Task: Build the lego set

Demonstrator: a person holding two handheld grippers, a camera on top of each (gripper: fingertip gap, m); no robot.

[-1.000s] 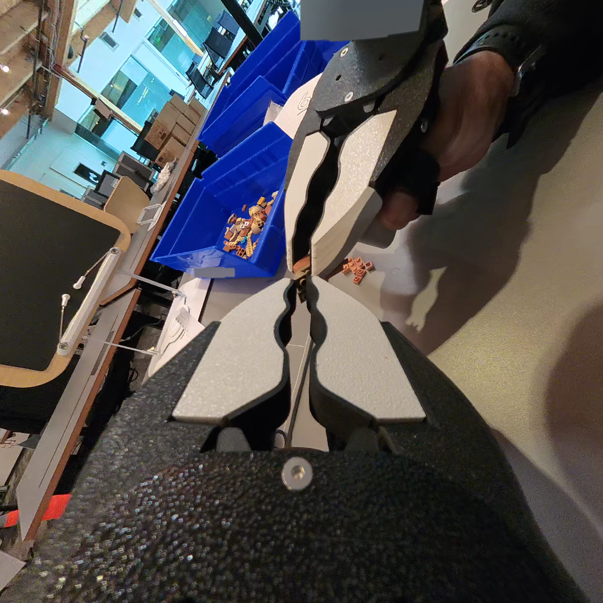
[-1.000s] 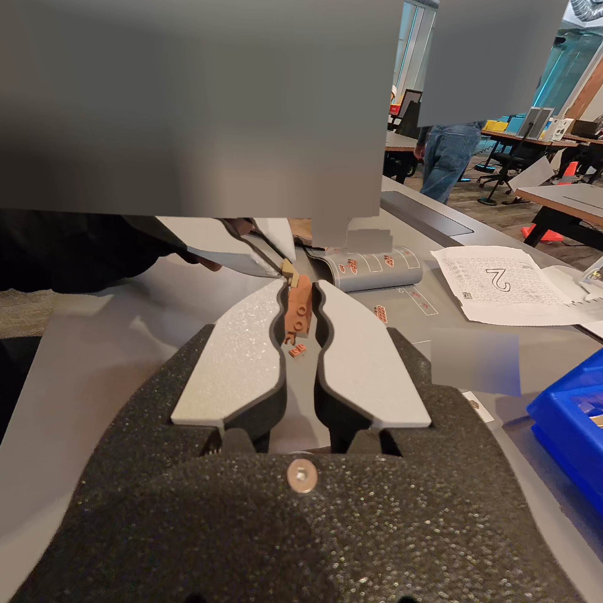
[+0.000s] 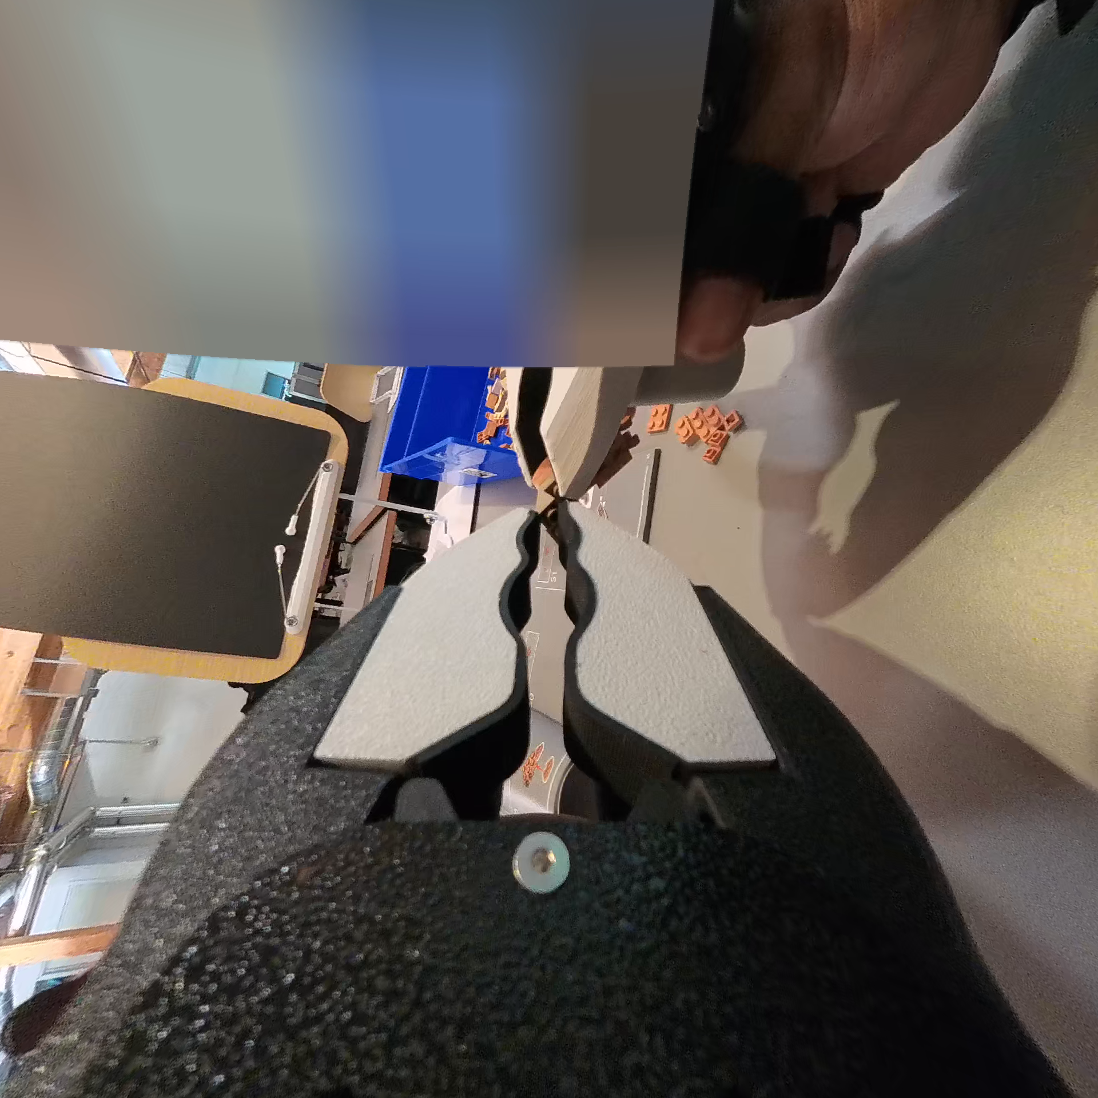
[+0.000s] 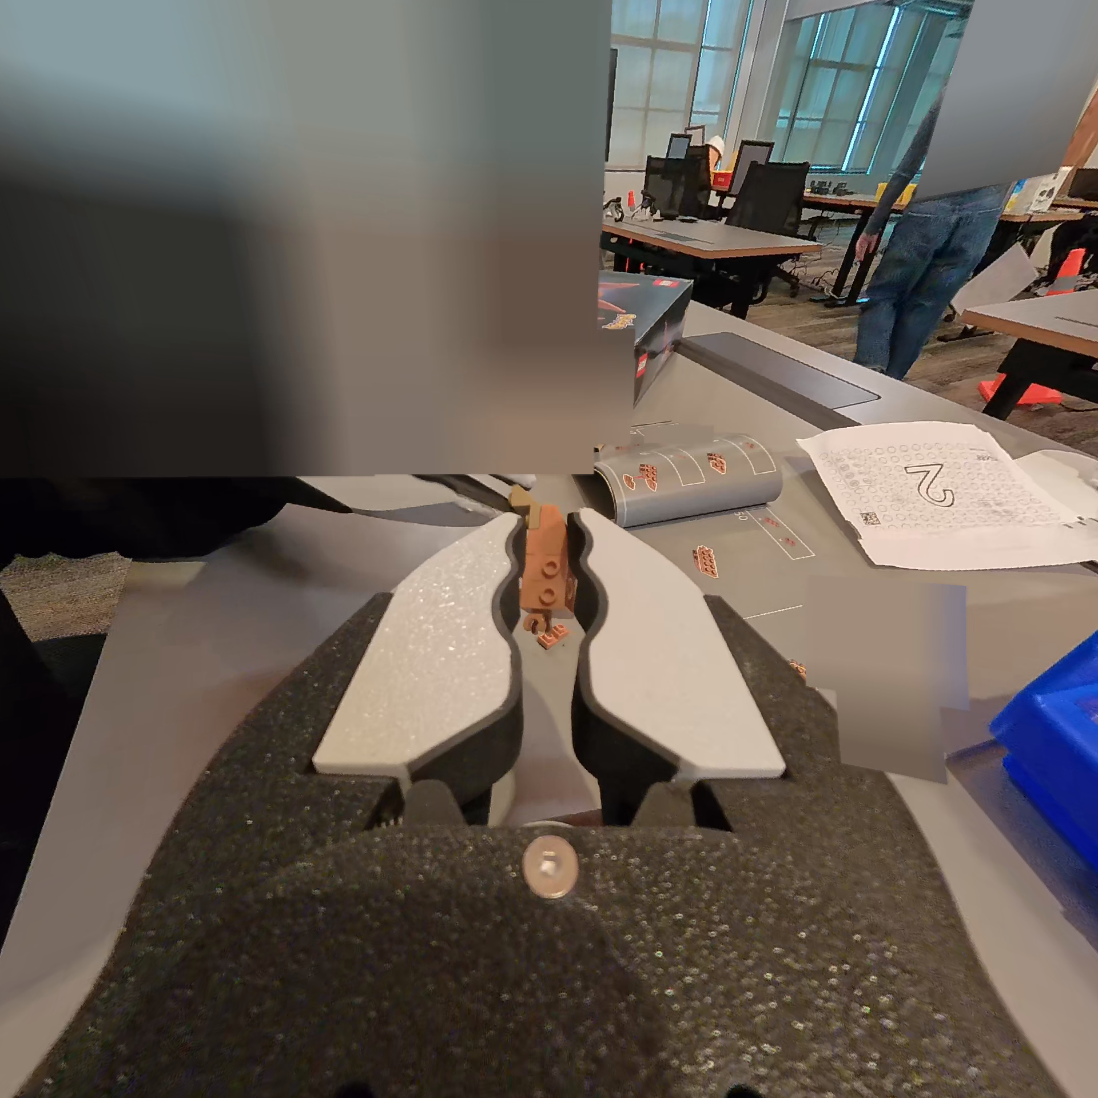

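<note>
- Clamping a brown brick assembly (image 4: 545,570), the right gripper (image 4: 546,535) has both fingers (image 4: 451,624) pressed on its sides, the jaws only narrowly apart.
- Its long axis runs along the fingers: a tan piece (image 4: 526,505) sticks out past the tips, and a small hook end (image 4: 538,621) points back toward the camera. Two studs face up.
- Only the right wrist view shows a loose small brick (image 4: 552,637) on the table (image 4: 742,600) below the assembly, a curled instruction sheet (image 4: 695,475), a printed paper (image 4: 950,505), a dark box (image 4: 653,321) and a standing person (image 4: 927,261).
- The left gripper (image 3: 549,520) is nearly closed and nips a small dark-brown part (image 3: 552,516) at its very tips; what that part is stays unclear.
- Only the left wrist view shows the two grippers tip to tip: the right gripper (image 3: 549,484) comes in from above with the brown piece (image 3: 542,472) between its fingers, a hand (image 3: 820,119) behind it.
- That view alone shows a cluster of loose bricks (image 3: 707,428) on the table, a blue bin (image 3: 439,422) with more bricks, and a black-topped table (image 3: 148,517) off to the side.
</note>
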